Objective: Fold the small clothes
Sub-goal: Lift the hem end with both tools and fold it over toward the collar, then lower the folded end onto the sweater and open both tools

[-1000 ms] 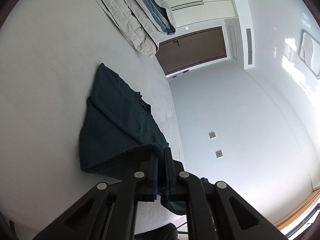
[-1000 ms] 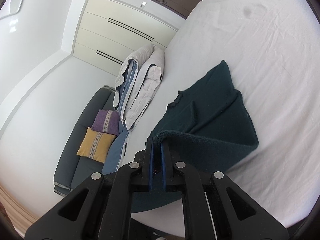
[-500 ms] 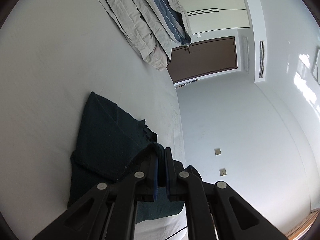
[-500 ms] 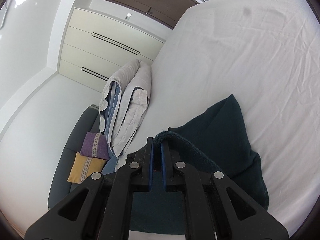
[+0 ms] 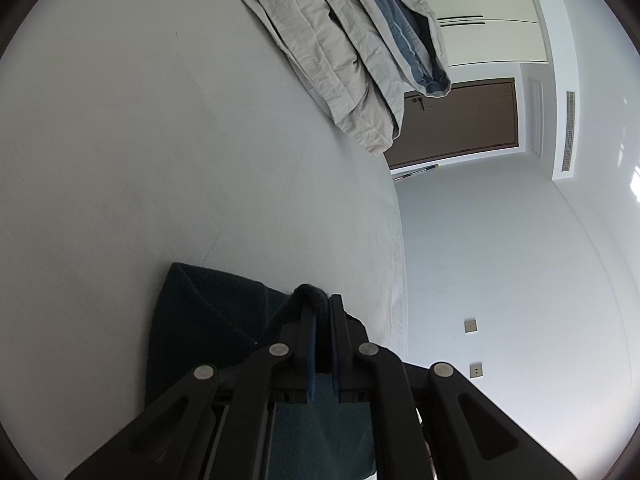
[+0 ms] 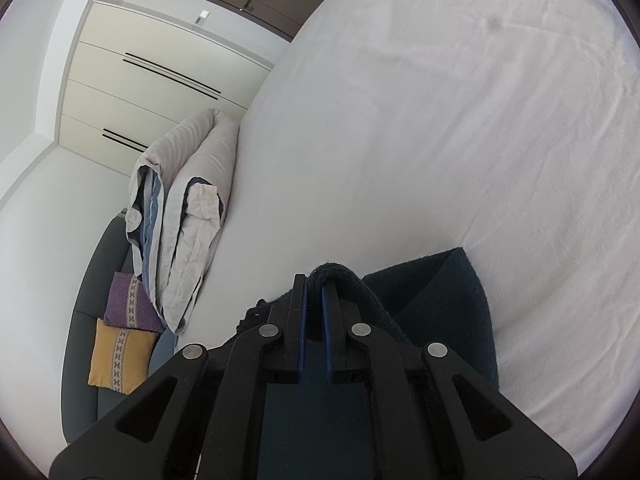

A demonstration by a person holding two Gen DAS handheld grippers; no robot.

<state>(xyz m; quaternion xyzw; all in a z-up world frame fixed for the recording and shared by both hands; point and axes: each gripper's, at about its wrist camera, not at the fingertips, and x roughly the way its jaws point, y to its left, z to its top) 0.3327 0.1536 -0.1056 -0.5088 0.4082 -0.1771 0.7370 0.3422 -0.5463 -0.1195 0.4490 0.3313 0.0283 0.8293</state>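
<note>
A dark green knitted garment point(image 5: 204, 316) lies partly folded on the white bed sheet point(image 5: 160, 160). My left gripper point(image 5: 322, 304) is shut on one folded edge of it, which bunches over the fingertips. In the right wrist view the same garment point(image 6: 440, 300) spreads to the right under my right gripper point(image 6: 314, 282), which is shut on another bunched edge. Both held edges are carried over the lower part of the garment. Cloth beneath the grippers is hidden by their bodies.
A folded beige and blue duvet point(image 5: 352, 40) lies at the bed's far edge, also in the right wrist view point(image 6: 184, 216). A grey sofa with purple point(image 6: 128, 300) and yellow point(image 6: 116, 356) cushions stands beside the bed. A brown door point(image 5: 460, 120) and cream wardrobe point(image 6: 140, 80) are beyond.
Both grippers have carried the held edges forward over the garment, folding it over. Much less of the garment shows ahead of the fingers than one second ago.
</note>
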